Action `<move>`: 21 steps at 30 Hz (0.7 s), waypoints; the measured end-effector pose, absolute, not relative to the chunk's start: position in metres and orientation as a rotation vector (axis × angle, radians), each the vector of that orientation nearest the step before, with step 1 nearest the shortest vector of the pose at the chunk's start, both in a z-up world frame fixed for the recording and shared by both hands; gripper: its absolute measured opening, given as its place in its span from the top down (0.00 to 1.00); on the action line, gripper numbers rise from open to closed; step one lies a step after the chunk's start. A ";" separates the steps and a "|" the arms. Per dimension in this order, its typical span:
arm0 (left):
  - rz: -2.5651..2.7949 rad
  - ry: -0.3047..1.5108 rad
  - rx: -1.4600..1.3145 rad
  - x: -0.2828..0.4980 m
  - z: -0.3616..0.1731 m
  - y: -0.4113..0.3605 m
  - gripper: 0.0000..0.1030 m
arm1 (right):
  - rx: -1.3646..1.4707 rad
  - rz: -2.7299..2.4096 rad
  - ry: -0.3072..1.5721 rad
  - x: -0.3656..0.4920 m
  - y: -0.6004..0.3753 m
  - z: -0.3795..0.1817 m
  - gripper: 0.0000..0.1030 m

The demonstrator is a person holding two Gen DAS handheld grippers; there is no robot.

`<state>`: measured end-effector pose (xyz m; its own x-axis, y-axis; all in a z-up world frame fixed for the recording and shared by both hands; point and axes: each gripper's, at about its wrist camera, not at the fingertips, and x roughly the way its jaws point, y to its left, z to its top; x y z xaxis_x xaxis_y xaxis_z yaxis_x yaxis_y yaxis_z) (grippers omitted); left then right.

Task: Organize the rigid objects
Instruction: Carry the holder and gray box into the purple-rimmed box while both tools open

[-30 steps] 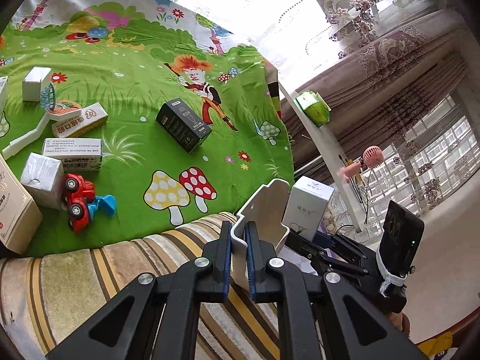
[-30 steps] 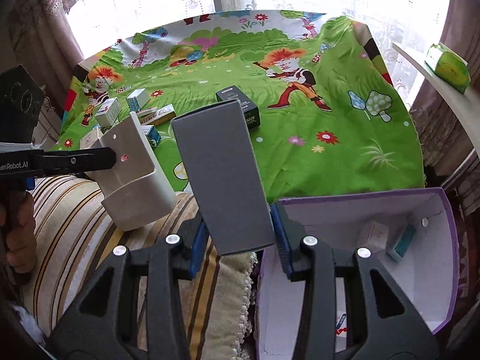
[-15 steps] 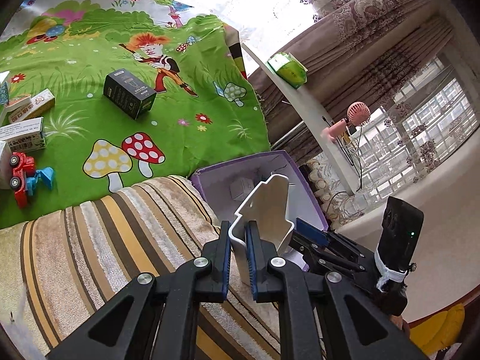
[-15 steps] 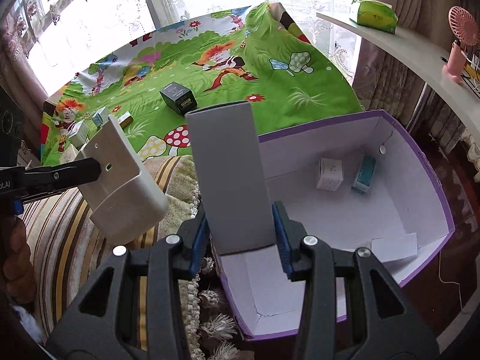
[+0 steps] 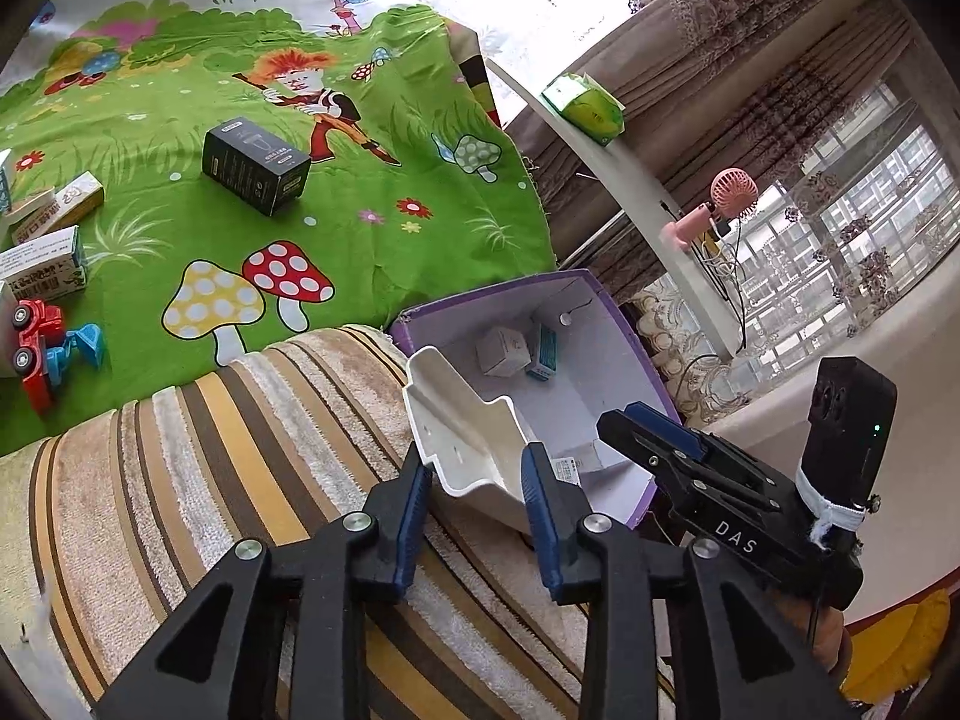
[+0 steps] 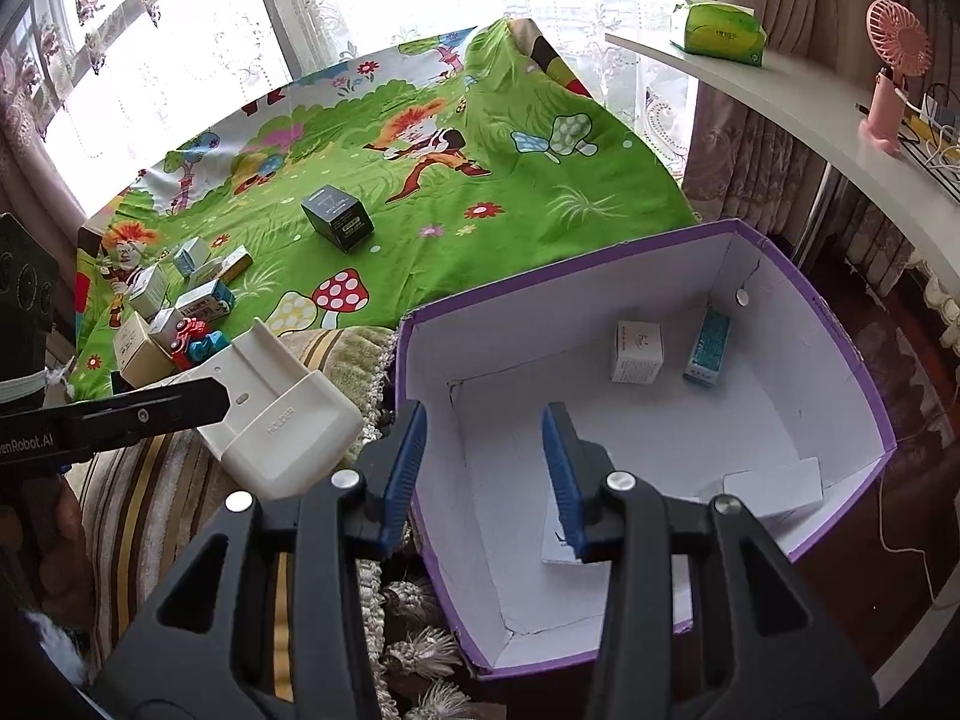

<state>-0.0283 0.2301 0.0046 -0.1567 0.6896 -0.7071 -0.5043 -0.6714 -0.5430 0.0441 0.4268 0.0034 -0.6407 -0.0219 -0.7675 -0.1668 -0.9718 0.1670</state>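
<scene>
Now opening the left gripper (image 5: pixel 471 474), with the blue pads (image 5: pixel 414 492) parting on either side of the white holder (image 5: pixel 462 426) and neither visibly pressing it, apparently to let it drop. Tilting the holder open side up at the near left rim of the purple box (image 6: pixel 600 312), just over the edge of the striped cushion (image 5: pixel 240 450); not possible to tell whether it is resting on that rim. Keeping the right gripper (image 6: pixel 485 468) spread and empty above the box floor, probably done with its own delivery. Gathering goods inside: a small white carton (image 6: pixel 637 352) and a blue carton (image 6: pixel 708 348) lying by the far wall. Leaving, further out on the green cartoon mat (image 5: pixel 150 228), a black box (image 5: pixel 255 165) and a toy truck (image 5: pixel 39 348) for later trips.
</scene>
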 end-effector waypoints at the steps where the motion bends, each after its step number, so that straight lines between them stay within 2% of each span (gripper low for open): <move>1: 1.904 -0.213 -1.305 -0.027 0.005 0.232 0.64 | -1.297 2.753 0.346 0.044 0.427 0.003 0.57; 3: 1.897 -0.195 -1.291 -0.025 0.007 0.235 0.55 | -1.297 2.755 0.349 0.044 0.427 0.004 0.56; 5: 1.886 -0.194 -1.286 -0.024 0.007 0.235 0.50 | -1.298 2.760 0.357 0.045 0.427 0.005 0.55; 13: 1.892 -0.225 -1.291 -0.027 0.007 0.231 0.50 | -1.302 2.768 0.342 0.044 0.421 0.006 0.46; 16: 1.901 -0.236 -1.291 -0.028 0.007 0.229 0.50 | -1.297 2.773 0.336 0.043 0.418 0.007 0.39; 18: 1.913 -0.246 -1.292 -0.029 0.008 0.227 0.50 | -1.292 2.761 0.332 0.043 0.416 0.009 0.29; 21: 1.949 -0.253 -1.300 -0.030 0.009 0.221 0.50 | -1.291 2.752 0.329 0.042 0.415 0.011 0.28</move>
<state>-0.0305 0.2210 0.0092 -0.1875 0.6861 -0.7029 -0.4839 -0.6873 -0.5418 0.0419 0.4151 0.0107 -0.6407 -0.0152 -0.7676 -0.1661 -0.9734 0.1579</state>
